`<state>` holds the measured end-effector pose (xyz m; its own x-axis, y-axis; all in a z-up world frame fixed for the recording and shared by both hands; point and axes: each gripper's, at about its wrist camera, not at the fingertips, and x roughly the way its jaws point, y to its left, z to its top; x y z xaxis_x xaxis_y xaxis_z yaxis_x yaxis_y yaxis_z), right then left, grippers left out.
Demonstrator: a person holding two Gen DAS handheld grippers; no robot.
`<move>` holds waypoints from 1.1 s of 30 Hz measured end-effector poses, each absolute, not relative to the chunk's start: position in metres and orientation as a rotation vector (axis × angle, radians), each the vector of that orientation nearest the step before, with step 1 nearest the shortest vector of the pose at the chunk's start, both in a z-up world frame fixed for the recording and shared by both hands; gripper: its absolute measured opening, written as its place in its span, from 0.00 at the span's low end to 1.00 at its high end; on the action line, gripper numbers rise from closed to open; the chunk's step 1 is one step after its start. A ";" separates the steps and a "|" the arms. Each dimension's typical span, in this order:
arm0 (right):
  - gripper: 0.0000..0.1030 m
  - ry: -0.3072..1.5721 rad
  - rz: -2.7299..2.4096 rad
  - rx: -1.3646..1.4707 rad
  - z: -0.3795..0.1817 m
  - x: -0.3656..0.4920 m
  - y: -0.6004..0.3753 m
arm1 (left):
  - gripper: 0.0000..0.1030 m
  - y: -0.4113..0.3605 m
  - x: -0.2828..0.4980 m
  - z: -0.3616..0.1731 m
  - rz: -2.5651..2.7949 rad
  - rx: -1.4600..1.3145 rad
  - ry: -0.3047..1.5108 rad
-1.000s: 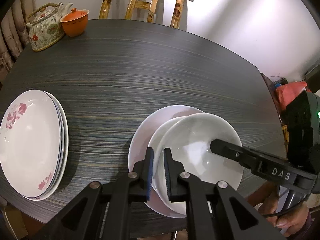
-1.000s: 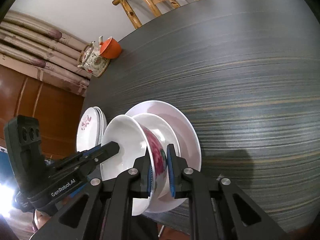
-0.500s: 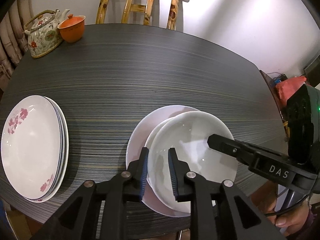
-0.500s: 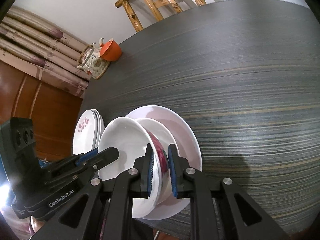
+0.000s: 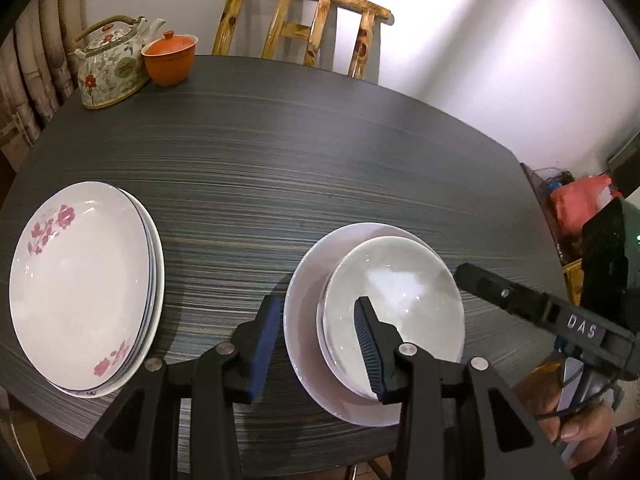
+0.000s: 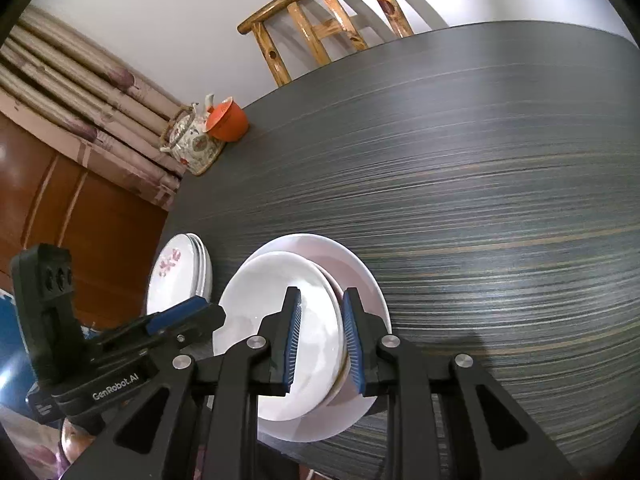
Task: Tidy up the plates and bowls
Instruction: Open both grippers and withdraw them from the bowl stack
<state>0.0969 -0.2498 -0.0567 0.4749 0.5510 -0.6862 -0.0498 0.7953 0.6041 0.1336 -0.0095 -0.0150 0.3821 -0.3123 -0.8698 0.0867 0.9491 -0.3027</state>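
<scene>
my left gripper [image 5: 316,340] is opening, jaws wide and off the white bowl [image 5: 394,292], which sits nested on a second bowl on the pink plate [image 5: 304,320] near the table [image 5: 320,140] edge. my right gripper [image 6: 320,340] is opening too, pads astride the bowl's rim, not pressing. flowered plates [image 5: 80,284] stacked to the left.

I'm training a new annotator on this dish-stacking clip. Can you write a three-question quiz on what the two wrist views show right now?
1. True or false: the top white bowl sits nested in another bowl on the plain white plate.
2. What stands beside the floral ceramic teapot? A) orange lidded cup B) glass jar C) steel pot
3. Fill in: the stack of flower-printed plates lies on the dark striped ____.

Key: 1 true; 2 A, the orange lidded cup; 3 table.
</scene>
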 end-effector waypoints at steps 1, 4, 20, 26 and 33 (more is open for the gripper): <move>0.23 1.012 0.396 0.578 -0.057 0.095 -0.253 | 0.38 -0.009 0.131 -0.015 -0.258 -0.218 1.147; 0.27 0.970 0.389 0.641 -0.059 0.085 -0.267 | 0.38 -0.007 0.120 -0.015 -0.259 -0.194 1.108; 0.34 0.747 0.200 0.438 -0.076 0.023 -0.284 | 0.39 -0.013 0.077 -0.022 -0.186 -0.015 0.980; 0.48 0.679 0.147 0.383 -0.082 0.006 -0.281 | 0.39 -0.019 0.072 -0.025 -0.164 0.069 0.956; 0.48 0.664 0.067 0.326 -0.098 -0.003 -0.278 | 0.39 -0.018 0.073 -0.030 -0.129 0.108 0.946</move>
